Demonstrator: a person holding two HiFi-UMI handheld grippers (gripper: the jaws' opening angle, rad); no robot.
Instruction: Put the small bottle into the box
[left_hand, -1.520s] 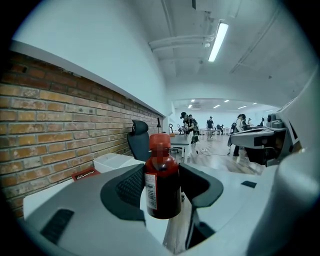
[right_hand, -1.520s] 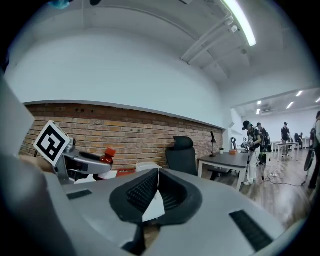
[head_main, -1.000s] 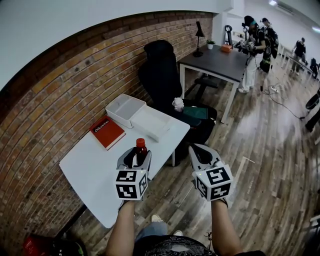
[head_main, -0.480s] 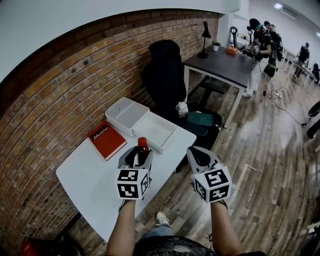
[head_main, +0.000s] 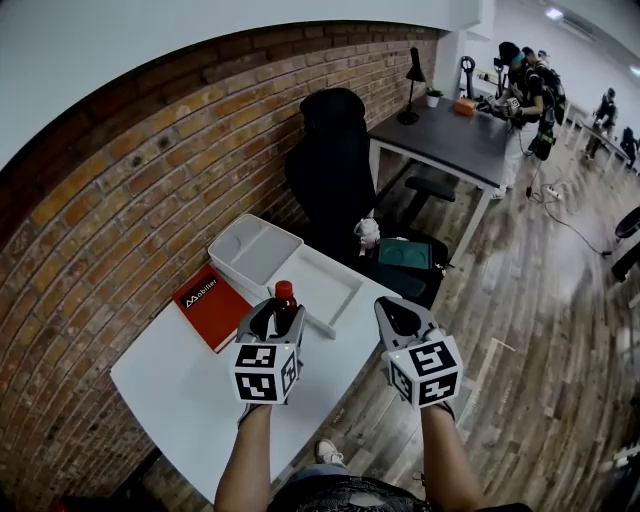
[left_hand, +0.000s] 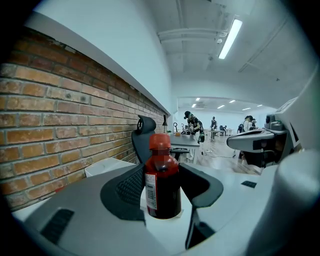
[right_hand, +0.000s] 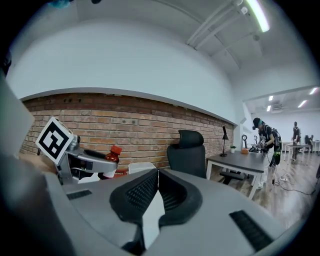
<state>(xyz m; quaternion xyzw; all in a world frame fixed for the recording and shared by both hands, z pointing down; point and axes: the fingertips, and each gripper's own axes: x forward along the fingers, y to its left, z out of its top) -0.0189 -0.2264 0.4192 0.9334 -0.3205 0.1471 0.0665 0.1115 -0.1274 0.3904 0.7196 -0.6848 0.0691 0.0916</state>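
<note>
The small bottle (head_main: 284, 300) stands upright between the jaws of my left gripper (head_main: 280, 313), red cap on top and dark body below. In the left gripper view both pads press against its sides, so I read it as clamped, low on the body with the neck and cap standing free above the jaws. It hangs over the near part of the white table (head_main: 175, 385).

The box (head_main: 255, 250) lies ahead of the bottle and slightly to the left, close to the brick wall, with its mouth facing up. A shallow white tray (head_main: 330, 285) sits just beside the box on its right, nearer to the bottle. A red book (head_main: 210, 305) lies to the left.

My right gripper (head_main: 398, 312) hangs off the table's right edge with its jaws together on nothing. It is the farther tool. In my judgement the move belongs to the left hand: forward and a touch left, past the tray, keeping the bottle vertical over the box.
</note>
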